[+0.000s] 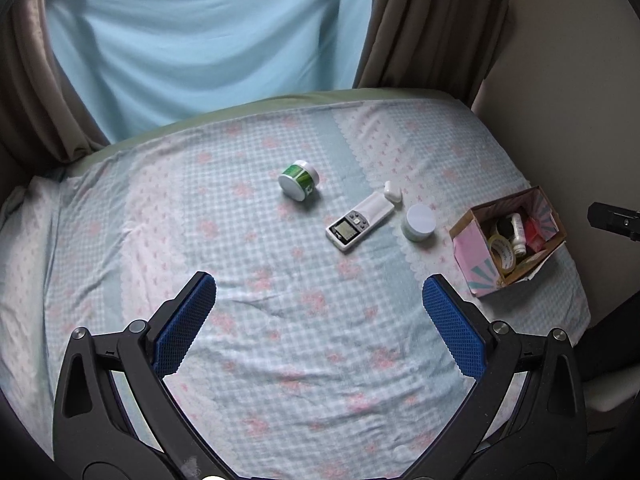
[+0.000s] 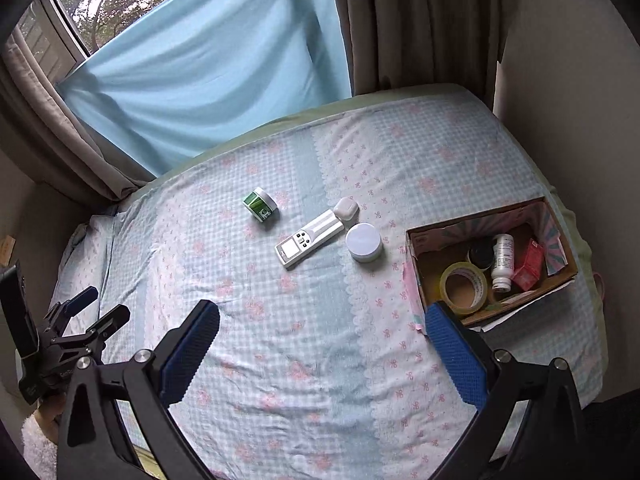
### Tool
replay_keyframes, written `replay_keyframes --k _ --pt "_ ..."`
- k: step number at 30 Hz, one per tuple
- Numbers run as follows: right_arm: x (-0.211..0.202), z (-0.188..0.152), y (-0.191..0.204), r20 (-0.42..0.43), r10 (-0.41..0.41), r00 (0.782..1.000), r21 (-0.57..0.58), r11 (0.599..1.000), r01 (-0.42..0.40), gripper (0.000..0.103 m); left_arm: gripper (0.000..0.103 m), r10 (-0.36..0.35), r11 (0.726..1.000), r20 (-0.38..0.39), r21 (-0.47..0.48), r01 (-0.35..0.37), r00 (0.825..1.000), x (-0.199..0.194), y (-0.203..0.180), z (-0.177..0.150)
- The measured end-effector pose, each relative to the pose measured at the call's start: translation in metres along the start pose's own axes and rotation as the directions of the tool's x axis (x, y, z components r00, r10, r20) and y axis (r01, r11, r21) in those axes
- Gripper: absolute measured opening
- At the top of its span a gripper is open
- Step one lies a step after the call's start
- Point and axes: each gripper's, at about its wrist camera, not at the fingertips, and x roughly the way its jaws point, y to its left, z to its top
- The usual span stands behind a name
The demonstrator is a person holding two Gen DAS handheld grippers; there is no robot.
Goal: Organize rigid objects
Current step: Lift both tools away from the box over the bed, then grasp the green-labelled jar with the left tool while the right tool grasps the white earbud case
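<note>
Both the left gripper [image 1: 319,296] and right gripper [image 2: 322,326] hang spread apart, empty, blue ribbed pads over the gingham bed [image 2: 304,360]. Mid-bed lie a green-banded round jar [image 1: 299,181], flat white remote [image 1: 359,221], pebble-shaped case [image 1: 392,191] and lidded tub [image 1: 419,222]; the cardboard box [image 2: 416,284] sits at the right edge.

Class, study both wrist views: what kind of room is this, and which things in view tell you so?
Most likely a bedroom. The objects lie on a bed covered with a checked floral sheet, brown curtains hang by a window behind it, and a cardboard box of household items sits on the bedding.
</note>
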Motion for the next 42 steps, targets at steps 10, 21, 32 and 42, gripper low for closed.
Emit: replay_keyframes --k 10,21,32,42 --pt "0.092 0.060 0.001 -0.066 0.019 0.998 0.016 1.000 -0.018 0.103 0.103 -0.001 0.998 -0.070 0.055 0.005 0.998 0.107 0.017 0.058" --pt "0.263 0.118 -0.052 -0.190 0.072 0.979 0.193 0.981 -0.035 0.103 0.103 -0.028 0.983 -0.242 0.172 0.071 0.970 0.295 0.018 0.128" --pt "0.400 0.131 -0.097 -0.369 0.155 0.916 0.441 0.897 0.026 0.084 0.101 0.041 0.930 -0.433 0.347 0.124 0.900 0.429 0.021 0.143" --pt "0.445 0.132 -0.095 -0.455 0.117 0.883 0.471 0.873 0.127 0.072 0.086 0.017 0.911 -0.522 0.360 0.202 0.853 0.475 0.011 0.147"
